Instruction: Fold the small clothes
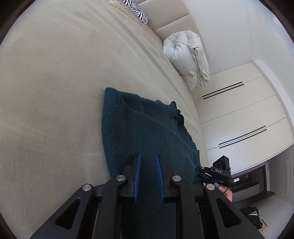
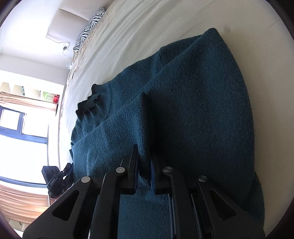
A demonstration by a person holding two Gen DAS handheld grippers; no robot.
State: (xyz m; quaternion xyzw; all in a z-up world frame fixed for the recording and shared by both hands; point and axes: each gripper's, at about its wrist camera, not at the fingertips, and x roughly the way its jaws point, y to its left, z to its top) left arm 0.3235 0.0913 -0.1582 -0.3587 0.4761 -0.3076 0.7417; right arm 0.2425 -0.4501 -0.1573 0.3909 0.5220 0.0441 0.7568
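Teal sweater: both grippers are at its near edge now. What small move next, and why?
Probably lift both grippers a little together and carry the near edge forward toward the collar. The sweater lies on the bed with its sides already folded in, the right gripper looks pinched on a ridge of knit, and the left gripper straddles the fabric, its grip unclear.

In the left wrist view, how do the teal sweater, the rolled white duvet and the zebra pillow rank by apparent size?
1. teal sweater, though it is nearest.
2. rolled white duvet.
3. zebra pillow, farthest and cut off at the edge, so its rank is unsure.
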